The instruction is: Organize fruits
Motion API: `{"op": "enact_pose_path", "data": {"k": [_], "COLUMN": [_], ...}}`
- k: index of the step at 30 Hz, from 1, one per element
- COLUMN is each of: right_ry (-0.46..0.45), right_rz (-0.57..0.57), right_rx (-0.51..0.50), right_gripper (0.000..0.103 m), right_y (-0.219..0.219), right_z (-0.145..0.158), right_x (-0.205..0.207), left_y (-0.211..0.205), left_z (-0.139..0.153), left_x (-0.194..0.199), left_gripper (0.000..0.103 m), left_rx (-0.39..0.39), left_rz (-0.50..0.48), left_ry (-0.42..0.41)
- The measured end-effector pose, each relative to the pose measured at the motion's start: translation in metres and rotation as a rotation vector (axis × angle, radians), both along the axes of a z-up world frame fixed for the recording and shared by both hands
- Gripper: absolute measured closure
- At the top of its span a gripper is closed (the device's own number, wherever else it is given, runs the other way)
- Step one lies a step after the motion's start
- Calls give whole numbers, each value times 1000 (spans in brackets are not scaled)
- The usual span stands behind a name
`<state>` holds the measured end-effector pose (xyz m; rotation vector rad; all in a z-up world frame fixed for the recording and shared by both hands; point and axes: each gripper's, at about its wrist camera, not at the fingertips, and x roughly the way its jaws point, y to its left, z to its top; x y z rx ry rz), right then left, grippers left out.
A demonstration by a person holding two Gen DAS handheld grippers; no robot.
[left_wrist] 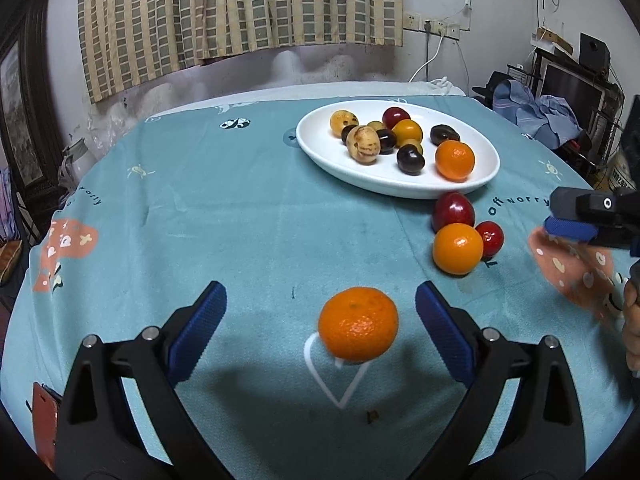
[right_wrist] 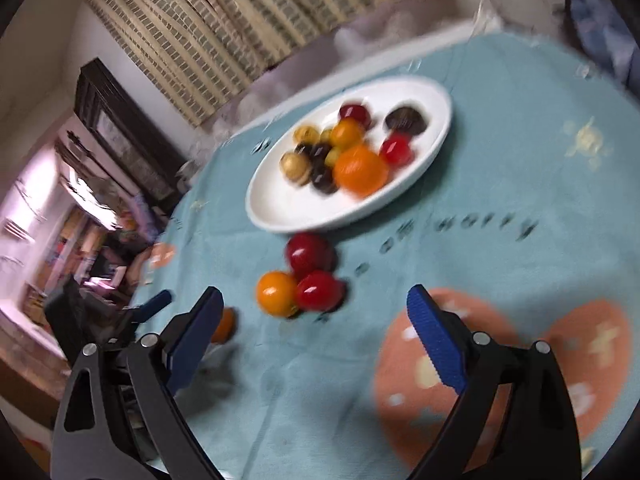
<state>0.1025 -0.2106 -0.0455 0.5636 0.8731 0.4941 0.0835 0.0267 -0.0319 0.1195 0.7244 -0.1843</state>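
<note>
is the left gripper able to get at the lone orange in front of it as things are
Probably yes. The left gripper has its jaws wide open with the lone orange sitting between them on the tablecloth, untouched. Nothing lies in the way; the other loose fruits are off to the side.

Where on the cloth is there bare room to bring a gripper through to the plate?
The wide teal stretch of the tablecloth, left of the white plate and beyond the left gripper, lies bare. It is crowded at the plate's near rim, where a red plum, an orange and a small red fruit cluster, with the right gripper beside them.
</note>
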Motion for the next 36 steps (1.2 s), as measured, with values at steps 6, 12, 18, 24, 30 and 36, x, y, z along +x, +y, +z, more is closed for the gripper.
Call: {"op": "enact_pose_path", "data": {"k": [6, 12, 18, 24, 30, 36], "right_ry": [-6, -45, -10, -61, -56, -66], "right_rz": [-34, -48, -9, -143, -140, -144], "right_rx": [-67, -337, -452, -494, -303, -245], "right_gripper": [10, 10, 10, 10, 16, 21], "right_y": [2, 22, 35, 2, -23, -25], "right_z": [2, 7, -11, 4, 7, 11], "right_x": [-1, 8, 18, 9, 8, 8], "left_y": [-2, -9, -11, -12, -34, -75], "left_z": [0, -2, -2, 2, 17, 9], "left_x": [1, 1, 1, -2, -2, 9], "left_gripper": [4, 3, 3, 3, 3, 3], "left_rx": [12, 41, 50, 47, 27, 102], "left_rz": [-1, -13, -19, -16, -79, -190], "left_ry": [0, 3, 1, -23, -72, -21]}}
